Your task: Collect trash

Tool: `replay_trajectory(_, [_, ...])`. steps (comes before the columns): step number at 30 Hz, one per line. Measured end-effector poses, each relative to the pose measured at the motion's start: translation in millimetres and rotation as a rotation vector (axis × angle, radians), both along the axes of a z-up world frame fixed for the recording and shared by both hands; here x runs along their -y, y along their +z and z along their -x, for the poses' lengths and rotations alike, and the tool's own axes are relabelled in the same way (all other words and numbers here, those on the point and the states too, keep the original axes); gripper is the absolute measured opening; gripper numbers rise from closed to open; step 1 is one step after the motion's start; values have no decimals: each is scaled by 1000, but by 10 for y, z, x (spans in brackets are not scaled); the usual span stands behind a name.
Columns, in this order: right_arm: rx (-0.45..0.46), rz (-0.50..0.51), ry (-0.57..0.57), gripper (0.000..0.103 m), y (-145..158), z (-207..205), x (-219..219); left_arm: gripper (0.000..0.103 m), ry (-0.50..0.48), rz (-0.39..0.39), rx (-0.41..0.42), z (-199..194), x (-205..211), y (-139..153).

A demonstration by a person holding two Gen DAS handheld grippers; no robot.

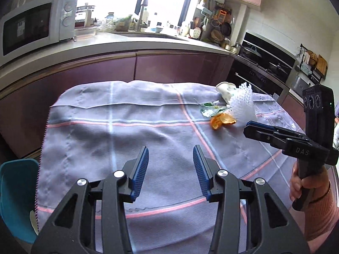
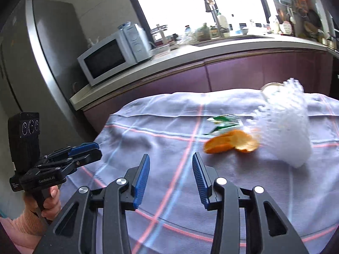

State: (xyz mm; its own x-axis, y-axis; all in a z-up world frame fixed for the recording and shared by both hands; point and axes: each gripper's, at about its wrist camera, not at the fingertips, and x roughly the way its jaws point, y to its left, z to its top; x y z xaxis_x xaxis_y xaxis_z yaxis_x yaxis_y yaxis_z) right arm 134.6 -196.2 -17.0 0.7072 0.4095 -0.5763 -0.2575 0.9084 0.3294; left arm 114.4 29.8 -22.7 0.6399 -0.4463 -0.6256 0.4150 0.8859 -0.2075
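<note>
Trash lies on a table under a grey checked cloth [image 1: 127,131]: orange peel [image 1: 222,120] [image 2: 231,142], a white foam fruit net [image 1: 241,103] [image 2: 284,127], a green and white wrapper [image 1: 209,109] [image 2: 222,123], and a cream paper cup [image 1: 225,90] on its side behind the net. My left gripper [image 1: 170,163] is open and empty over the cloth's near middle; it also shows in the right wrist view [image 2: 89,150]. My right gripper [image 2: 171,169] is open and empty, a little short of the peel; in the left wrist view [image 1: 252,127] it hovers just right of the peel.
A teal bin [image 1: 17,199] stands at the table's left edge. Behind the table runs a counter with purple cabinets [image 1: 169,65], a microwave [image 1: 36,27] and a sink. A stove and oven [image 1: 260,67] are at the right. A fridge [image 2: 42,63] stands left.
</note>
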Motion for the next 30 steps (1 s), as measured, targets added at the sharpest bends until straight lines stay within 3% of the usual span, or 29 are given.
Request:
replay_trajectory(6, [8, 14, -154, 47, -28, -63, 592, 43, -71, -19, -17, -246, 520, -22])
replay_trajectory(12, [-16, 40, -236, 53, -107, -272, 947, 44, -109, -23, -23, -503, 937, -40])
replay_trajectory(20, [-87, 17, -257, 59, -307, -597, 1223, 49, -146, -80, 20, -697, 1388, -28])
replay_trajectory(30, [-118, 9, -199, 59, -425, -679, 1115, 49, -216, -162, 35, -904, 1753, -116])
